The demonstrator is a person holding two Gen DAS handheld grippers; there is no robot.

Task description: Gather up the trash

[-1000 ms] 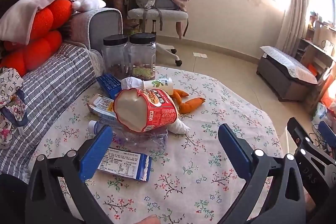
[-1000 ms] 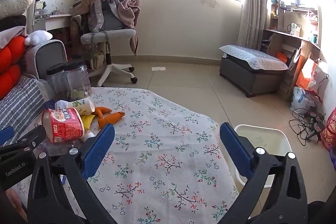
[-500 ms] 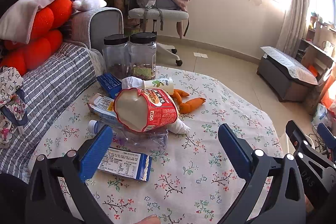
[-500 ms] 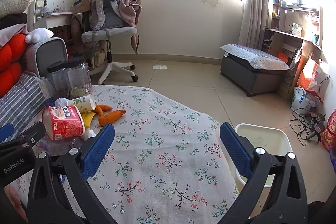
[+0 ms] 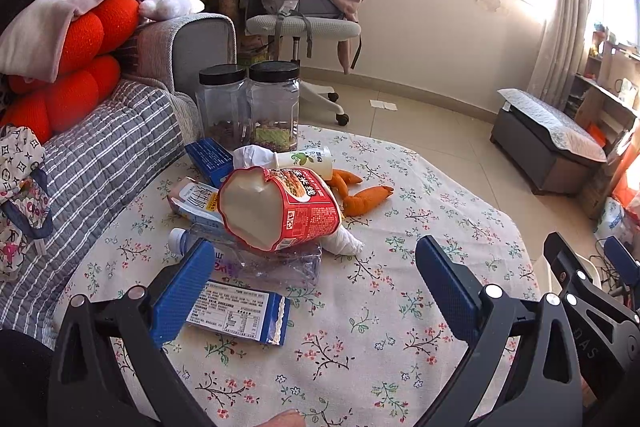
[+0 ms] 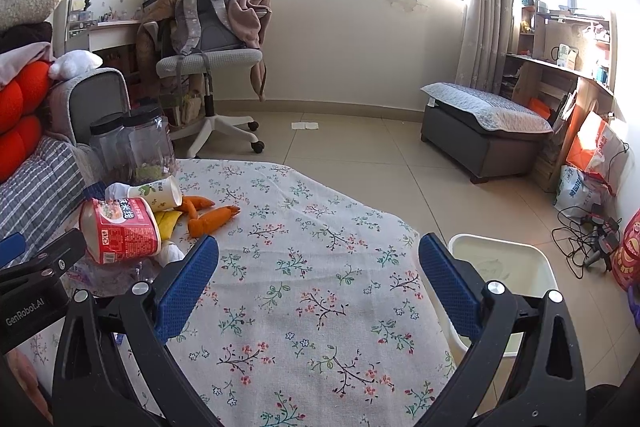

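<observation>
A heap of trash lies on the floral tablecloth point(image 5: 360, 327): a red instant-noodle cup point(image 5: 280, 211) on its side, a crushed clear bottle point(image 5: 256, 263), a flat blue carton point(image 5: 236, 311), a white paper cup point(image 5: 306, 161), orange peel point(image 5: 366, 197) and a crumpled tissue point(image 5: 344, 241). My left gripper point(image 5: 312, 287) hangs open just in front of the heap, holding nothing. My right gripper point(image 6: 316, 281) is open over the bare cloth, with the noodle cup point(image 6: 118, 231) to its left and a white bin point(image 6: 504, 275) past the table's right edge.
Two black-lidded clear jars point(image 5: 252, 103) stand behind the heap. A striped sofa point(image 5: 92, 163) with red cushions borders the table on the left. An office chair point(image 6: 208, 67) with a backpack and a grey ottoman point(image 6: 484, 131) stand on the tiled floor.
Both views have shifted only slightly; the right gripper has crept a little forward over the table. Both grippers stay open and the trash has not moved.
</observation>
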